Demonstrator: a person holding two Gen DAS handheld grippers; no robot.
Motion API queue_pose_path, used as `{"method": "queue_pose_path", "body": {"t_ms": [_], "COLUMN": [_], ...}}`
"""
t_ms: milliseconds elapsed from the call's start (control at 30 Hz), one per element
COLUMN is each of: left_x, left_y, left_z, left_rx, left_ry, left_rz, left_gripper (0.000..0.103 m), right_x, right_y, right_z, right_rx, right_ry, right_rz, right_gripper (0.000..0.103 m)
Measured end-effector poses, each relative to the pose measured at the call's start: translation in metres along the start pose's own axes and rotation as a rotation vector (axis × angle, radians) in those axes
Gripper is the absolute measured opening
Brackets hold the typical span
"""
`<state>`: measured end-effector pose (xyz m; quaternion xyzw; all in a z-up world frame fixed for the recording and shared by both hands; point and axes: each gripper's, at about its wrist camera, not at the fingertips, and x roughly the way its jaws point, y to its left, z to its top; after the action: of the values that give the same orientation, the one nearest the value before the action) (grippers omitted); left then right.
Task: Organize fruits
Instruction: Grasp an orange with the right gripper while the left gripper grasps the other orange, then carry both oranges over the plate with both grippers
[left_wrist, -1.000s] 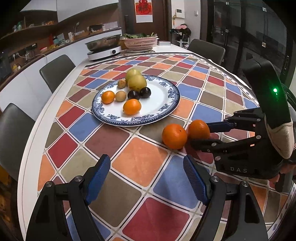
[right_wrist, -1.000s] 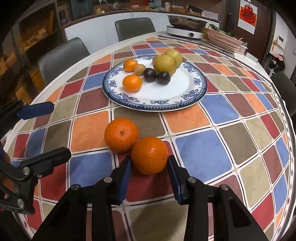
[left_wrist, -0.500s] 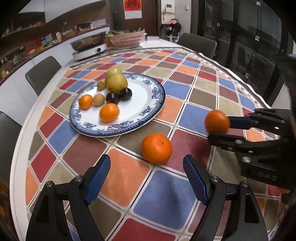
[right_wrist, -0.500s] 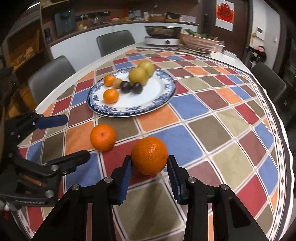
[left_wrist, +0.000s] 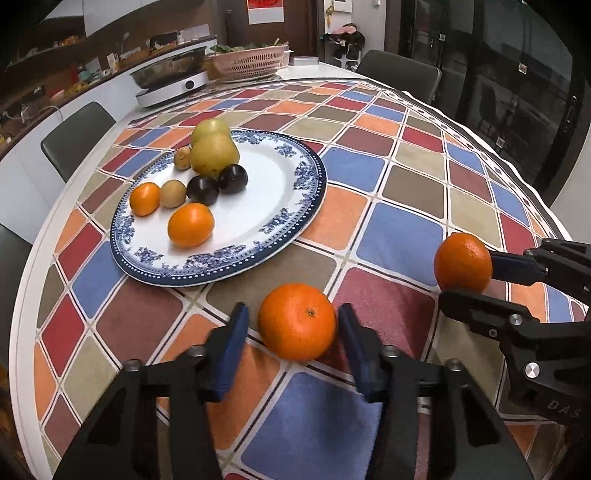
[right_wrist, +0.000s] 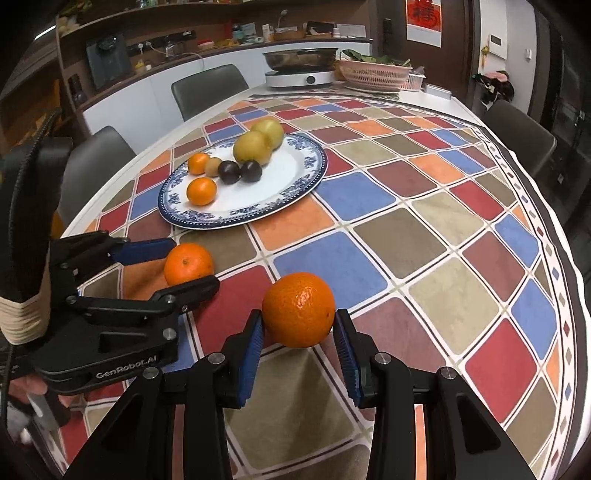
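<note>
Advanced, the left gripper (left_wrist: 291, 325) has jaws apart around the bench orange (left_wrist: 296, 321); right gripper (right_wrist: 298, 334) jaws clamp a lifted orange (right_wrist: 299, 309).

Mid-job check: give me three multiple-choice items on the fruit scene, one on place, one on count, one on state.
1. The loose orange lies: A on a chair; B between the fingers of the left hand-held gripper; C in a basket.
2. Dark plums on the plate: A one; B four; C two.
3. The right hand-held gripper is: A shut on the held orange; B open; C unseen.
Key: B, fingers flank it on the tablecloth; C, a pair beside the pears; A, pads press both sides.
</note>
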<state>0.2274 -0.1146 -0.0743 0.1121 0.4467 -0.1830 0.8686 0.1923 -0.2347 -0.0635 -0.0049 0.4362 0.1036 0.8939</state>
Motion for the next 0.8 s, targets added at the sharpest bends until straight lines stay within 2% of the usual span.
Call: {"method": "queue_pose_path", "body": {"t_ms": [333, 800], "left_x": [-0.019, -0.065], "left_y": [0.001, 0.012], "left_z": [-0.002, -0.014], "left_rx": [-0.026, -0.085], "left_ry": [-0.027, -0.085], "left_rz": [-0.007, 0.015], "left_gripper": [0.041, 0.041], "right_x": [-0.005, -0.038], "right_y": [0.001, 0.019], "right_z": [0.000, 0.007], "right_rx": [0.003, -0.023], "right_ry": [-0.010, -0.083], "right_rz": [0.011, 0.031], "right_gripper": [0.039, 0.039]}}
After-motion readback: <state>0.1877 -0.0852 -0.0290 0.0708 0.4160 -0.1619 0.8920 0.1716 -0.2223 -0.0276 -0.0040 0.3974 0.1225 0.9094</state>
